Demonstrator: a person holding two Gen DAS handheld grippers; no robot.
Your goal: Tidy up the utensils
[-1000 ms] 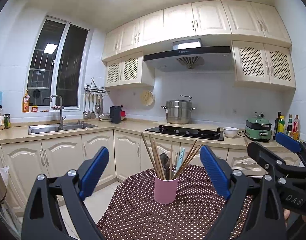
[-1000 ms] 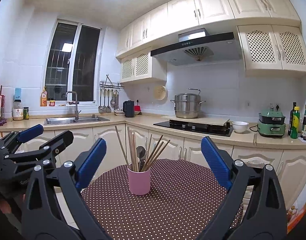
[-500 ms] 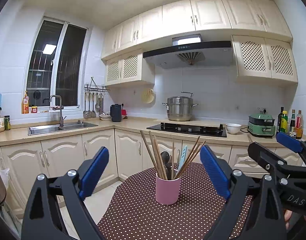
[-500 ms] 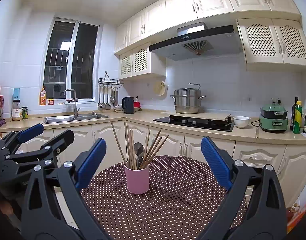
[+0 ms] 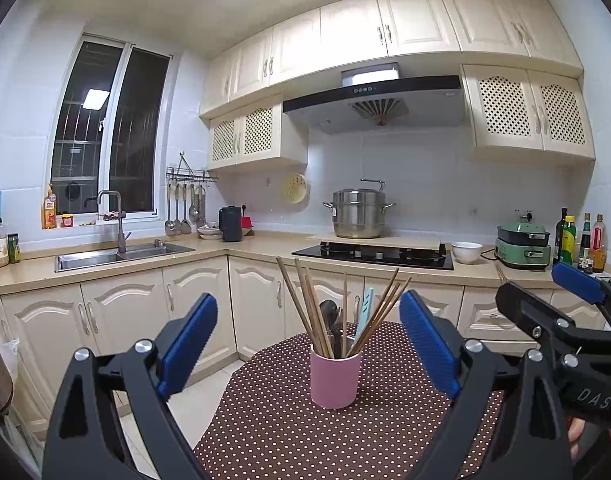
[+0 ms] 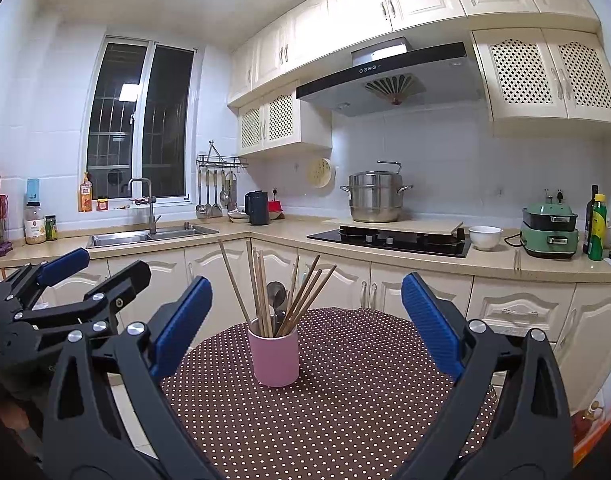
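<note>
In the left wrist view, the left tool [image 5: 308,344] gapes wide and empty above the dotted desk [image 5: 265,432], framing a pink cup [image 5: 335,378] of chopsticks [image 5: 305,308] standing mid-desk. In the right wrist view, the right tool [image 6: 307,322] is equally wide and empty, with the cup [image 6: 274,358] between its fingers and the left tool [image 6: 71,270] beside it.

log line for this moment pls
left gripper open | right gripper open | both short of pink cup | chopsticks in cup | nothing held
</note>
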